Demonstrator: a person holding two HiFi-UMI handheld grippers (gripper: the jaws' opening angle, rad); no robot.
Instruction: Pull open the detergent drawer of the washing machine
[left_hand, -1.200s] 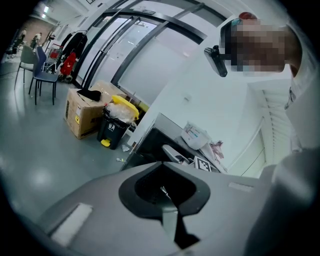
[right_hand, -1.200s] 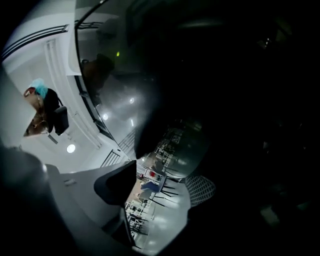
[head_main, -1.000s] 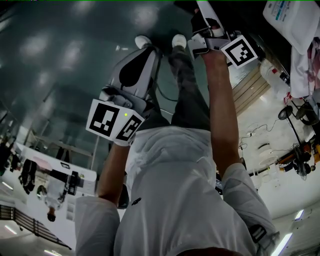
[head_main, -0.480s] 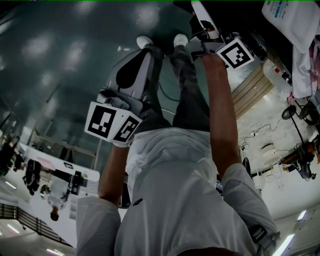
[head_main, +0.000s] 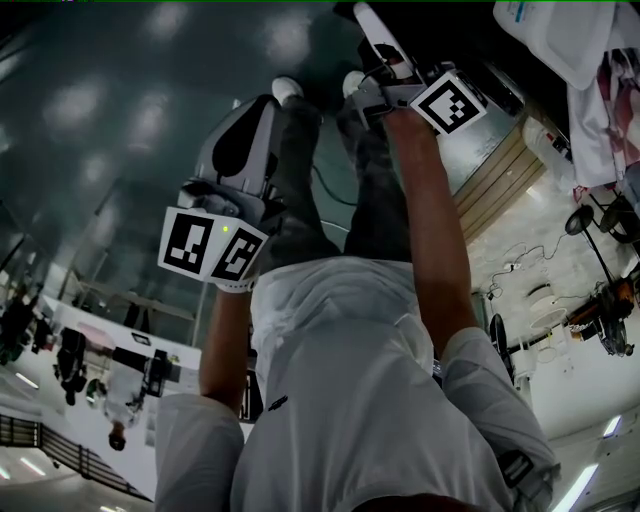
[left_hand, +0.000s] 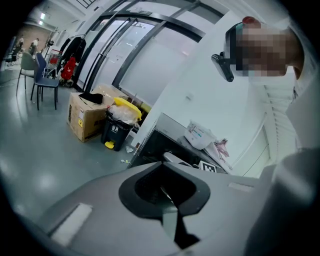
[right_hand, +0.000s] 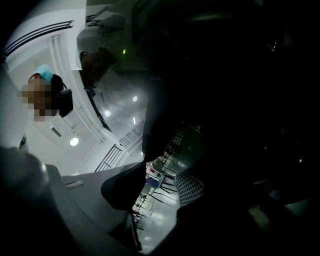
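Head view shows the person bent far over, so their own shirt, legs and shoes (head_main: 287, 88) fill the middle of the picture. Over the last second the right gripper (head_main: 378, 35) has crept a little along the near edge of the dark machine (head_main: 480, 40), which I take to be the washing machine. The whole view has swung with it. The left gripper (head_main: 262, 108) has barely shifted and hangs well away from the machine, down beside the legs.

In the left gripper view the jaws are pressed flush together with nothing between them. Beyond them the dark machine (left_hand: 155, 145) shows again, with the right gripper's marker cube at its top edge.

In the right gripper view the jaws stand a little apart. Only distant room shows through the gap, so they hold nothing. The rest of that view is black (close up against the machine's dark face, I'd guess).

I cannot pick out the detergent drawer in any view. My reading is that the small drift is the right gripper hunting along the machine for the drawer front. No hold is made, so the pull has not begun.
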